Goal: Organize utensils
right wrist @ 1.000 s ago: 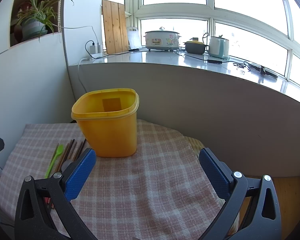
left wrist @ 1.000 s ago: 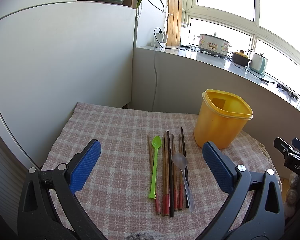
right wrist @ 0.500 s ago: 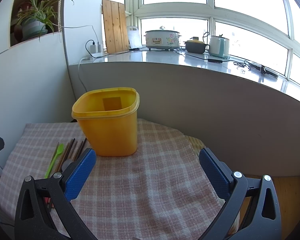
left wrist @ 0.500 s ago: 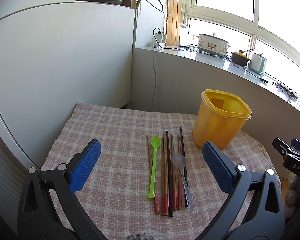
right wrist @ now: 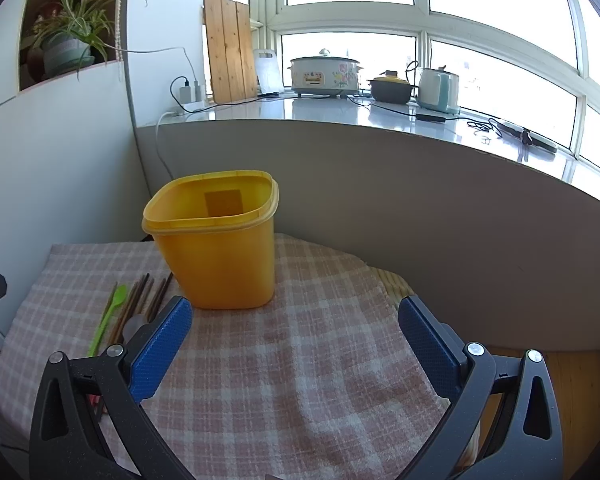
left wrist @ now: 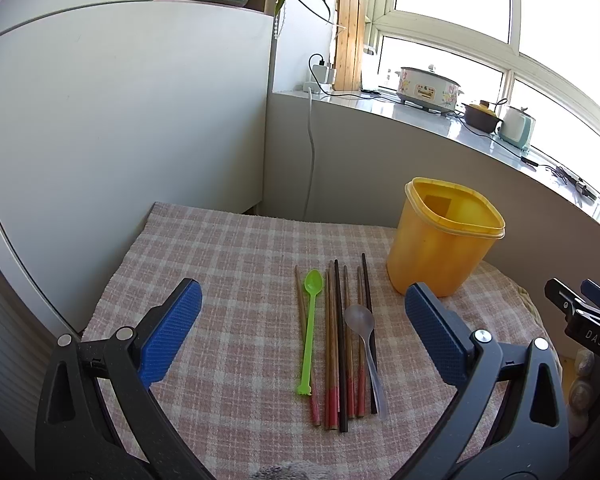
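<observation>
Fingers of both the left gripper (left wrist: 300, 332) and right gripper (right wrist: 296, 340) gape wide, empty (nothing picked yet); next, pinch the near chopsticks (left wrist: 338, 340) lying left of the yellow tub (left wrist: 444, 240).

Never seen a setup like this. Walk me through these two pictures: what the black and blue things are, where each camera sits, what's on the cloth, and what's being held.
No robot here: a person holds one claw in each hand, with a fisheye camera on each looking forward along its blue-padded fingers. One picture looks from the left claw, the other from the right claw. Both are open and hold nothing. On the checked cloth lie chopsticks, a green spoon and a clear spoon, side by side. Beside them stands an open yellow container.
</observation>
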{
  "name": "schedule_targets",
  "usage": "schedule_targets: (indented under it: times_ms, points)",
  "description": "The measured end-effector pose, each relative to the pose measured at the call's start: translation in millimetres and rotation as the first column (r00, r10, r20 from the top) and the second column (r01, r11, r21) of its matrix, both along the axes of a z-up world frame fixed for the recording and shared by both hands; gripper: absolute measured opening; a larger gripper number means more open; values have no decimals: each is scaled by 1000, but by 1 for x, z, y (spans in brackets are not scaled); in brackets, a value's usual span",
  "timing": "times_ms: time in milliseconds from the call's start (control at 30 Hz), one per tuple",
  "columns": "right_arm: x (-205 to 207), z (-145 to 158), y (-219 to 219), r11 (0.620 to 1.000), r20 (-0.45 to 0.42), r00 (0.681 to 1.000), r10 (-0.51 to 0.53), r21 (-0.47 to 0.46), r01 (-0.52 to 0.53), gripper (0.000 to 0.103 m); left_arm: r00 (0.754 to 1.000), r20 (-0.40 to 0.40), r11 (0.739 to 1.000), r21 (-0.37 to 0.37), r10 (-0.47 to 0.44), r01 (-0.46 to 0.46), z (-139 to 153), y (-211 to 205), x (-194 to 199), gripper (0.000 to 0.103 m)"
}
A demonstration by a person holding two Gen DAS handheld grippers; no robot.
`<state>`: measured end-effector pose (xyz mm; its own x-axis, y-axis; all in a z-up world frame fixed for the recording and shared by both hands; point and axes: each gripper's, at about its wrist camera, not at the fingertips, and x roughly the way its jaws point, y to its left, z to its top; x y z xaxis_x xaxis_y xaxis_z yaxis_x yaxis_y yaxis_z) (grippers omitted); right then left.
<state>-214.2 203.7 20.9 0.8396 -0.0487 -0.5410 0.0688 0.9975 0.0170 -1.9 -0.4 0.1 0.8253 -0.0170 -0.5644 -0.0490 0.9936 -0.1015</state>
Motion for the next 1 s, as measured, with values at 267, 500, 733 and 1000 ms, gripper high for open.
schedule_targets:
  times_ms: [267, 500, 733, 1000]
  points:
    - [2, 0, 1, 1000, -5, 1000, 6, 1, -6, 102, 1000, -11, 1000, 12, 18, -18, -8, 10, 4, 103]
    - [4, -6, 2, 1000, -8, 1000, 2, -16, -2, 102, 998, -54, 999, 45, -11, 13, -26, 27, 16, 103]
    - [8, -22, 9, 994, 7, 995, 100, 45, -101, 102, 985, -144, 995, 10, -96, 98, -51, 38, 39, 83]
    - [28, -36, 32, 967, -103, 965, 239, 119, -227, 102, 935, -280, 975, -101, -220, 199, -84, 28, 73, 54]
